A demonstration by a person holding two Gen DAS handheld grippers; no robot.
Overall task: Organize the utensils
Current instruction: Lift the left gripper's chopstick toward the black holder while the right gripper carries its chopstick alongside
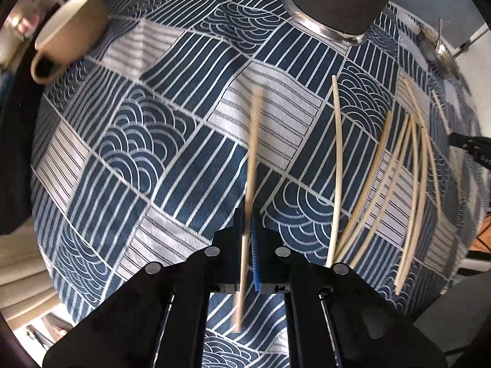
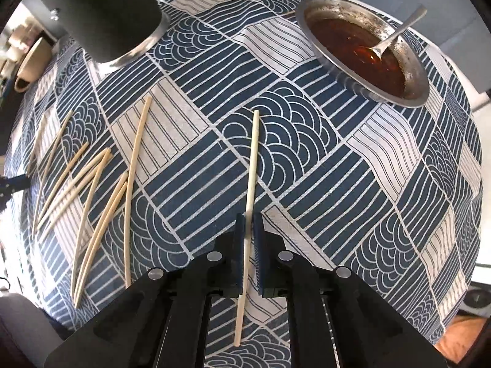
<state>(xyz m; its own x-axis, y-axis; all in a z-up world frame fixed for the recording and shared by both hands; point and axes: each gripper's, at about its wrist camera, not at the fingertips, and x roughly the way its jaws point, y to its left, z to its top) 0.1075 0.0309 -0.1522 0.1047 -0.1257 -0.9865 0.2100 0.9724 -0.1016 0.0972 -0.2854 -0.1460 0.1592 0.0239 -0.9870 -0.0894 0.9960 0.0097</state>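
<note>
Tablecloth [image 2: 307, 159]: woven cloth, matt, printed. Chopsticks [image 2: 92, 211]: pale wood or bamboo, smooth, unvarnished. Holder [image 2: 104, 15]: matt black body, polished metal base rim. Bowl [image 2: 365, 46]: dull, stained metal. Mug [image 1: 72, 27]: probably glazed ceramic, satin.

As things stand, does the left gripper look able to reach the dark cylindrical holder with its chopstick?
Probably yes. The left gripper, shut on a pale wooden chopstick, faces the dark cylindrical holder across bare patterned cloth; nothing lies between.

Pale wooden chopsticks [image 2: 92, 202] lie scattered, some crossing, on the patterned cloth [image 2: 307, 165].
</note>
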